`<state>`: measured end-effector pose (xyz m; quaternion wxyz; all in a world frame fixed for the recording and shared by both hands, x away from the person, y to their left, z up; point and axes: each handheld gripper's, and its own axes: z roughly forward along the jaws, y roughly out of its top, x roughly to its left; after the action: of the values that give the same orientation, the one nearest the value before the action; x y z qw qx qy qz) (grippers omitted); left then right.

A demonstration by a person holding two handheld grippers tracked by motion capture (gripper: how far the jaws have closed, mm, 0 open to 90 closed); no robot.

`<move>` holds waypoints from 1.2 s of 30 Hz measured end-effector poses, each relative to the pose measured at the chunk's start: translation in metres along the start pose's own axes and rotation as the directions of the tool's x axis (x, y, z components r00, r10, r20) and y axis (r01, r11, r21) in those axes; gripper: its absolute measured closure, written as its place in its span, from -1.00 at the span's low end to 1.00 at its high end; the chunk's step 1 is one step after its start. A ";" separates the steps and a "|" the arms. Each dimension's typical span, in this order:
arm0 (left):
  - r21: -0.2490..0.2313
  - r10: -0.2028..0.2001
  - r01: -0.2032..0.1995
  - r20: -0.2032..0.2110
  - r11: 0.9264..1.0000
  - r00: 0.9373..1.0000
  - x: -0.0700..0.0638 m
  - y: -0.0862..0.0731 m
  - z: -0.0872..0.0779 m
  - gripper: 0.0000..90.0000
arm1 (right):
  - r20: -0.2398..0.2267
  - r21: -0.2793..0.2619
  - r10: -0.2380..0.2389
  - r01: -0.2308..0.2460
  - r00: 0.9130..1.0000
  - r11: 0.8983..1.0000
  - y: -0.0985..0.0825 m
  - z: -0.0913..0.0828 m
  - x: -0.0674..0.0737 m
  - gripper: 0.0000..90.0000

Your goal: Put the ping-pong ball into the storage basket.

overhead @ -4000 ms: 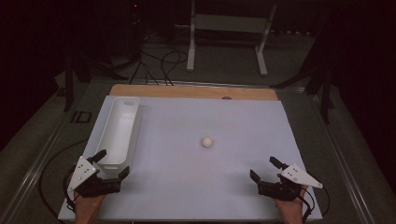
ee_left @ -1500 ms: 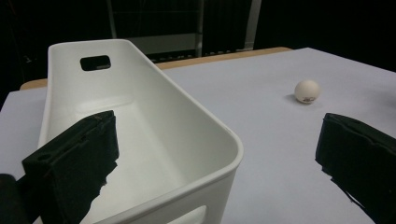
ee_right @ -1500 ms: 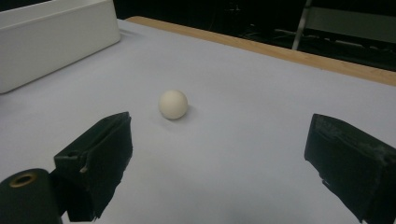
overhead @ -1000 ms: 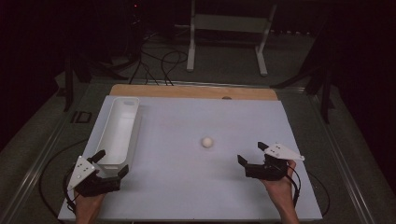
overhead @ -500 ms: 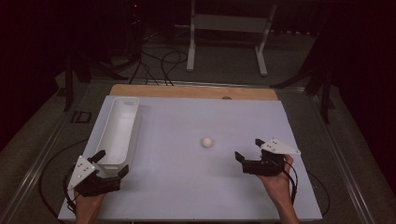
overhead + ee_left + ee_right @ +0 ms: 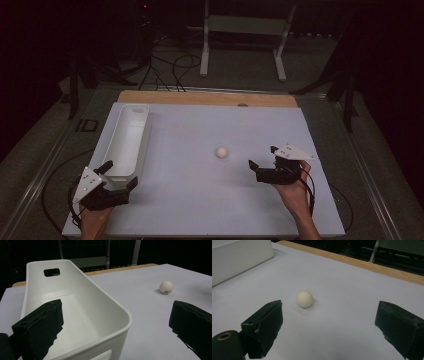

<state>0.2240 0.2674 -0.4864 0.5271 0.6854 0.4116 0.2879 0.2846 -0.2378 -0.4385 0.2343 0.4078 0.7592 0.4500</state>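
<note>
White ball (image 6: pixel 222 152) lies on the pale bench (image 6: pixel 200 210), well right of the long white bin (image 6: pixel 127 140); right gripper (image 6: pixel 262 162) sits near the ball's right side, jaws spread wide, grasping nothing; left gripper (image 6: pixel 120 174) rests at the bin's near end, jaws parted around its corner, also released.

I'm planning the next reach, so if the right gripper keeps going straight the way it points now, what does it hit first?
Most likely the small white ball. The right gripper is open and aimed toward it across the bare white table top, nothing lying between. The ball sits left of centre between the jaws, so contact might be off-centre.
</note>
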 end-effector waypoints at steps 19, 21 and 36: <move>0.004 0.000 0.000 0.000 1.000 1.000 0.000 0.000 0.001 -1.00 | 0.004 0.046 -0.002 0.001 1.000 0.999 0.009 0.008 0.000 -0.84; 0.005 0.000 0.000 -0.001 1.000 1.000 0.000 0.000 0.001 -1.00 | 0.005 0.046 -0.005 0.005 1.000 0.999 0.012 0.009 0.001 -0.84; 0.003 -0.001 0.001 0.000 1.000 1.000 0.000 0.000 0.000 -1.00 | -0.001 0.052 -0.013 0.013 1.000 0.999 0.021 0.014 0.004 -0.84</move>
<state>0.2242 0.2672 -0.4866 0.5262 0.6858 0.4127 0.2871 0.3017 -0.2222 -0.4270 0.2261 0.4085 0.7733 0.4289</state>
